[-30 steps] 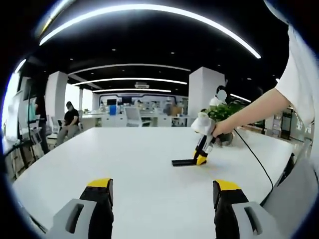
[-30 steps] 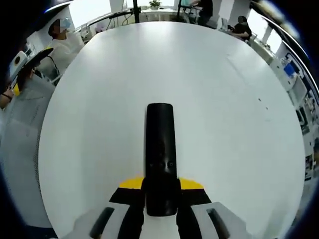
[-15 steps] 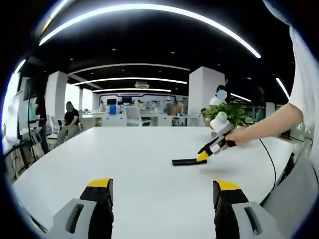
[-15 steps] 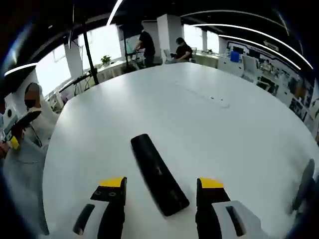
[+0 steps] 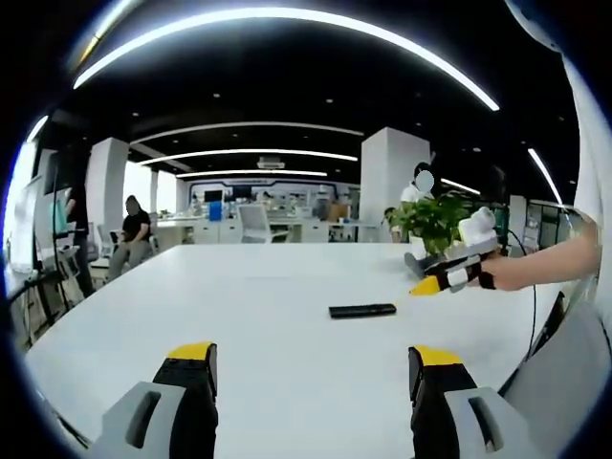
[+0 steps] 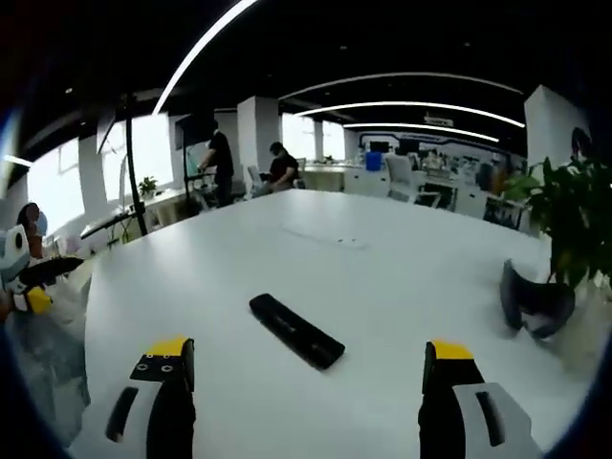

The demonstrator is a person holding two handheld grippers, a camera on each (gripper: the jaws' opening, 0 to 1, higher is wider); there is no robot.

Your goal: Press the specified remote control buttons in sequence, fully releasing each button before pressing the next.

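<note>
A slim black remote control (image 5: 362,311) lies flat on the white table (image 5: 268,316), past the middle. My left gripper (image 5: 314,361) is open, low over the near edge and well short of the remote. My right gripper (image 5: 421,273), held by a hand from the right, hovers above and right of the remote, apart from it. In the right gripper view the remote (image 6: 296,331) lies at an angle just ahead of the open right gripper (image 6: 308,352), with nothing between the jaws. The left gripper (image 6: 33,287) shows at the far left edge.
A potted green plant (image 5: 435,218) stands on the table behind the right gripper; its dark pot (image 6: 535,301) sits to the right. A black cable (image 5: 521,316) trails from the right gripper. People sit and stand (image 5: 134,229) at desks beyond the table.
The right gripper was shut with its tips down on the remote. It has opened, lifted off and drawn back to the right. The remote and the left gripper stayed put.
</note>
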